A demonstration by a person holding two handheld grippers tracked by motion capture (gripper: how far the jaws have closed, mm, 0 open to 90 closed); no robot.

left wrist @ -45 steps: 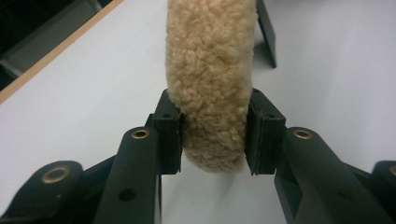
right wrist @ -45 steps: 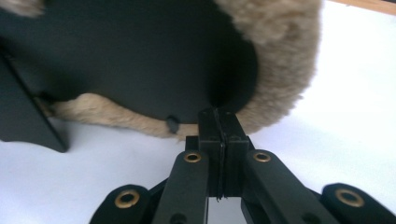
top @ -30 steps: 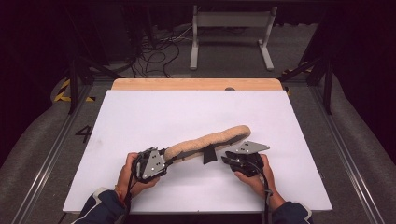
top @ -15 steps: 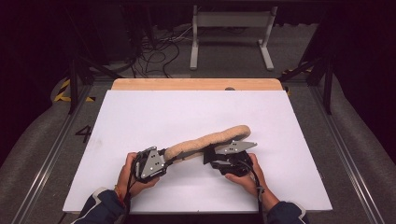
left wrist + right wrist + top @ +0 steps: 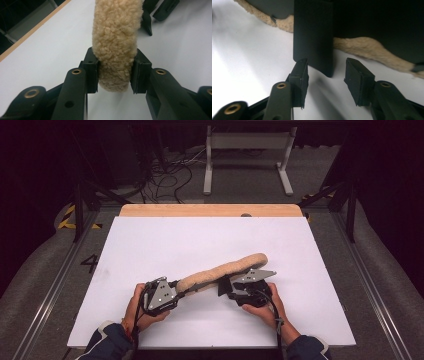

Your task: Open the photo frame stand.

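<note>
Gripping from the near edge of the white table top (image 5: 150, 245): both forearms in from the bottom of the high view, dark sleeves, hands wrapped round the gripper bodies. Left gripper (image 5: 176, 287) low over the sheet, pointing right and away, grey plate on top. Right gripper (image 5: 225, 287) level with it, pointing left, cable trailing back over the wrist.

Left jaws clamped on the near end of the fleece-covered strap (image 5: 222, 270); in the left gripper view the pads (image 5: 91, 68) press into the pile on both sides of the fleece-covered strap (image 5: 115, 37), a short rounded stub hanging out below the grip. Strap running from that grip diagonally right and away, far end resting on the sheet near mid-table. Whether the middle is lifted off the sheet: cannot tell.

Right gripper (image 5: 326, 72) spread to a moderate gap, holding nothing. Black flap (image 5: 313, 35) hanging off the strap just ahead of the gap, lower corner close to the left-hand pad but apart from it. Fleece (image 5: 372, 47) visible behind the flap, lying along the sheet.

Wide bare sheet beyond and to either side of the strap. Wooden edge (image 5: 210, 210) along the far side, well apart from both grippers. Near edge close under the wrists.
</note>
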